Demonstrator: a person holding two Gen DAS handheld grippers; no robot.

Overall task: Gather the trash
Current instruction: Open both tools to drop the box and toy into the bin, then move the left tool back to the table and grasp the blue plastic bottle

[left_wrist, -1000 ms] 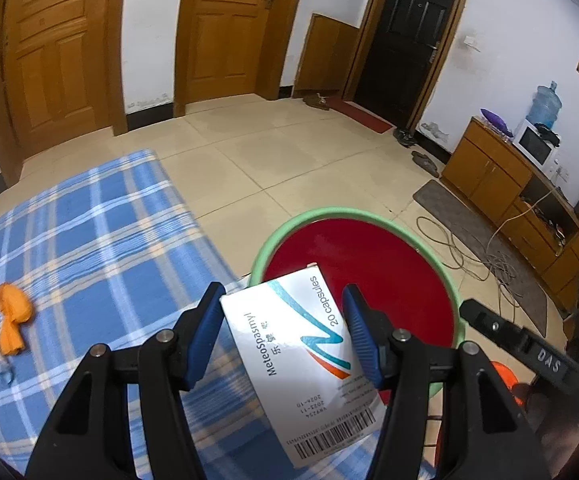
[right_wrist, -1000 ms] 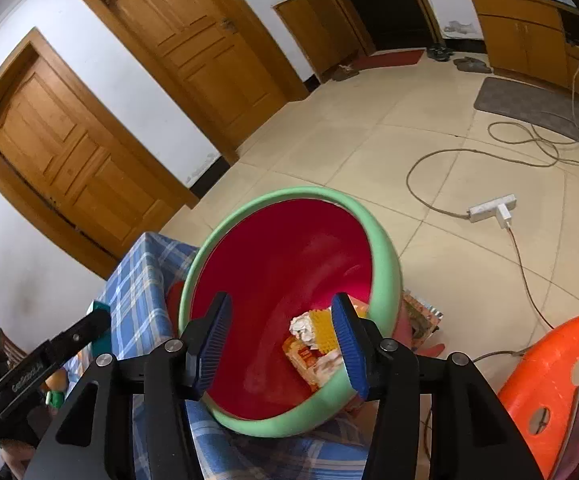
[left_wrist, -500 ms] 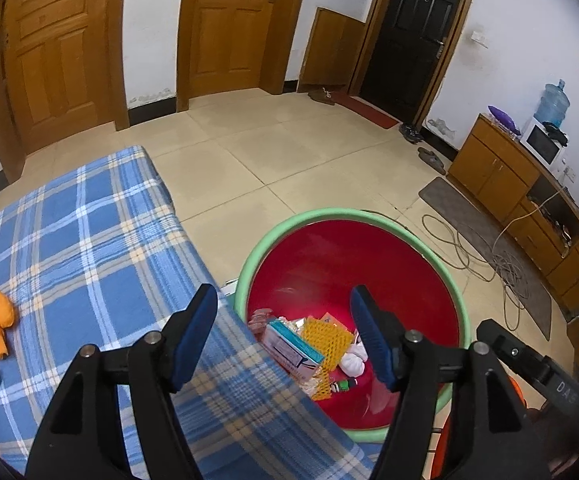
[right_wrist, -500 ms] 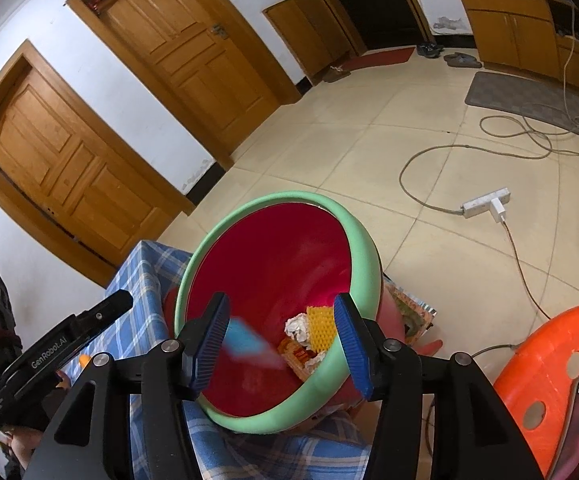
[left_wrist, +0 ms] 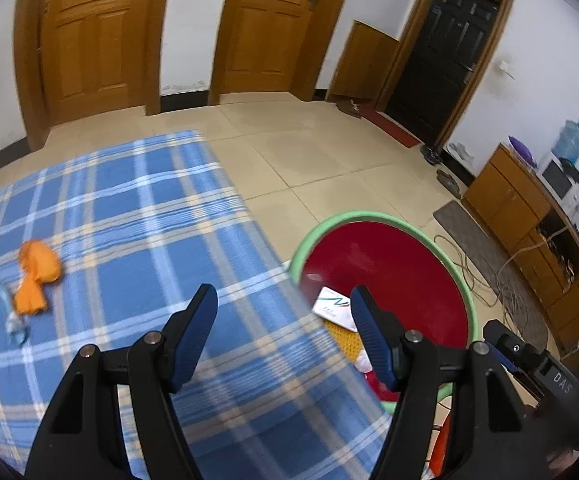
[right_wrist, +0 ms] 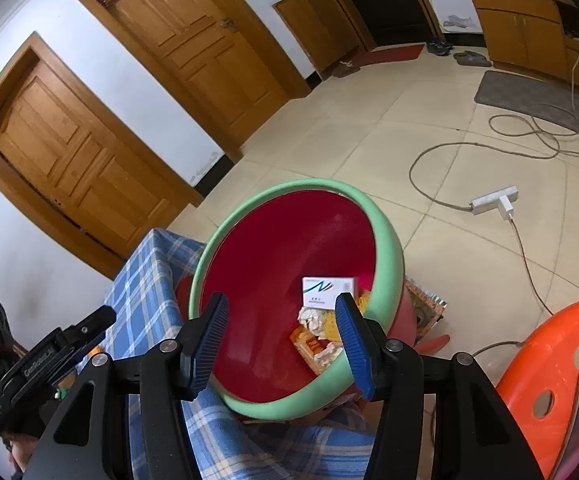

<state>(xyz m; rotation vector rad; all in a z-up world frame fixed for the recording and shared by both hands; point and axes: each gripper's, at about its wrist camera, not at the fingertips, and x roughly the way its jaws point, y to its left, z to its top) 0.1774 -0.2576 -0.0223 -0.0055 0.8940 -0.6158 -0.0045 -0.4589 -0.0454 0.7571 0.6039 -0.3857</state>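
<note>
The left gripper [left_wrist: 283, 316] is spread wide with nothing between its jaws, which have just been opening, above the near edge of the blue checked cloth [left_wrist: 137, 216]. The right gripper [right_wrist: 281, 322] is likewise released and empty, over the red basin [right_wrist: 385, 240]. The white medicine box [right_wrist: 328, 290] is seen lying inside the basin on other scraps. An orange wrapper [left_wrist: 37, 276] is left on the cloth, far left.

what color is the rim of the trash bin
Light green, around a red inside; the trash bin rim shows best in the right wrist view.
</note>
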